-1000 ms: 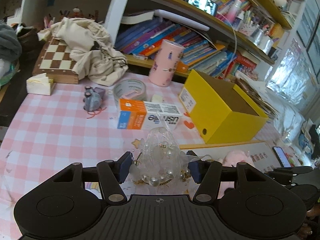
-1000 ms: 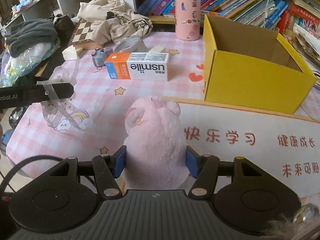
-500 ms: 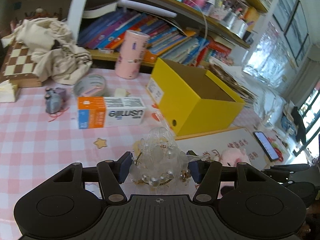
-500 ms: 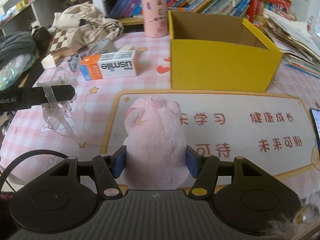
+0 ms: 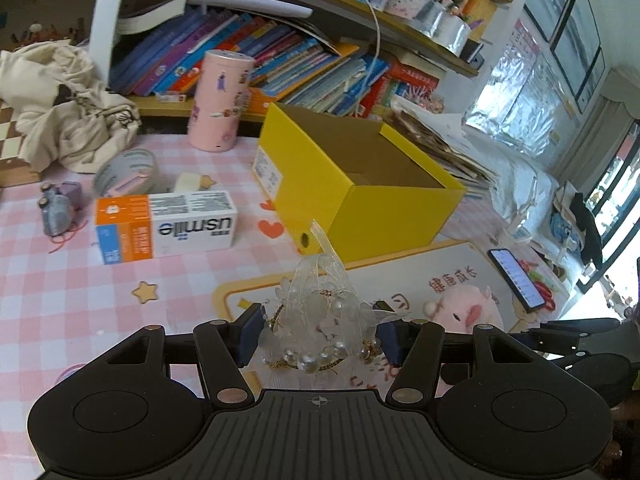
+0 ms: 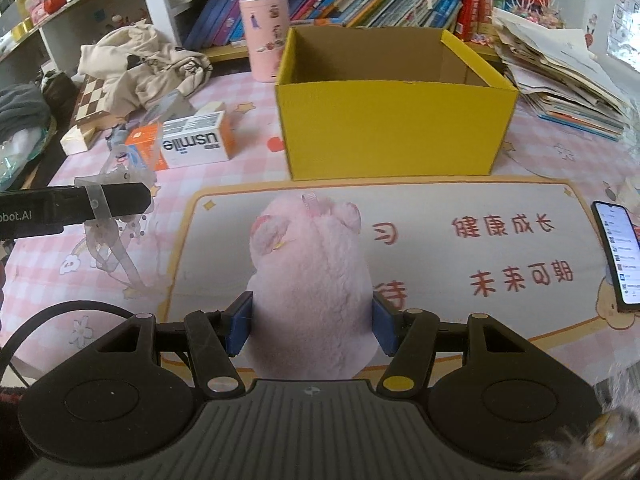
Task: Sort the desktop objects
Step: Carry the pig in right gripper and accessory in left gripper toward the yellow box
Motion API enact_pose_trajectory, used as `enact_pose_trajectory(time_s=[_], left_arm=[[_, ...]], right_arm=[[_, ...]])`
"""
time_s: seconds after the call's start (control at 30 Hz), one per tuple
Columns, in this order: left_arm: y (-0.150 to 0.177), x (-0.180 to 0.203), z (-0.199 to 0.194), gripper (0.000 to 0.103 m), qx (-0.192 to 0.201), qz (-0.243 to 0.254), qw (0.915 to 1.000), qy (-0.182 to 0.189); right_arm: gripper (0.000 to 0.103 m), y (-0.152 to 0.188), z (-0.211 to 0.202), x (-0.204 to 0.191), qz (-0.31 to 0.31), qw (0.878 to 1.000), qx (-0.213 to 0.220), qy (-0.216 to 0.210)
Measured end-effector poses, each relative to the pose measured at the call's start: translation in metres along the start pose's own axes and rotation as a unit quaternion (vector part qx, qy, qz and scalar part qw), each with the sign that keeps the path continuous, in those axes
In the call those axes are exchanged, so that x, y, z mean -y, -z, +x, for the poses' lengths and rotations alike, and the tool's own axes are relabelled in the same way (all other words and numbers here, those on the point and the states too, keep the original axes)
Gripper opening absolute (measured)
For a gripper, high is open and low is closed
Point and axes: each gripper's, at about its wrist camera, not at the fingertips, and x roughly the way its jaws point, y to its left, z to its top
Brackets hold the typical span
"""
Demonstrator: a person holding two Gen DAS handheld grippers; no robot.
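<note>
My left gripper (image 5: 318, 338) is shut on a clear ribbon-and-pearl hair ornament (image 5: 320, 320) and holds it above the desk mat, in front of the open yellow box (image 5: 384, 208). My right gripper (image 6: 312, 328) is shut on a pink plush toy (image 6: 310, 264) and holds it above the mat, facing the yellow box (image 6: 392, 128). The left gripper's finger (image 6: 80, 208) with the ornament's ribbon (image 6: 108, 240) shows at the left of the right wrist view. The box is empty inside.
An orange-and-white usmile box (image 5: 164, 226), a tape roll (image 5: 126, 172), a small grey toy (image 5: 56, 210), a pink cylinder (image 5: 222, 100) and a cloth bag (image 5: 68, 108) lie left of the yellow box. A phone (image 6: 616, 250) lies on the mat's right. Bookshelves stand behind.
Both grippers have moved right and toward the yellow box with their objects held. The box now sits closer and more centred in both views.
</note>
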Motion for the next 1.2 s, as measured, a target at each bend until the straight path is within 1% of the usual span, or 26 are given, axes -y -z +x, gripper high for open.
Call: enact_pose_trajectory(time_s=[0.23,0.5,0.7,0.77,1.2], left_arm=[[-0.005,0.025,0.020,0.058,-0.010,0.006,0.9999,0.006],[-0.013,0.049,0.046,0.058,-0.017,0.000,0.9999,0.002],[-0.015,0.072,0.067,0.058,-0.036,0.013,0.9993,0.000],[-0.016,0.079,0.073,0.058,-0.039,0.016,0.9991,-0.004],[-0.021,0.106,0.101,0.058,-0.047,-0.001,0.9983,-0.036]], right_arm=[[0.058,-0.004,-0.002,0.031,0.005,1.000,-0.002,0.002],[0.058,-0.013,0.004,0.067,-0.001,1.000,-0.013,-0.002],[0.058,-0.019,0.014,0.093,-0.001,0.999,-0.032,-0.015],[0.058,-0.022,0.018,0.100,-0.006,0.999,-0.037,-0.022],[0.058,-0.040,0.035,0.138,-0.039,0.996,-0.050,-0.058]])
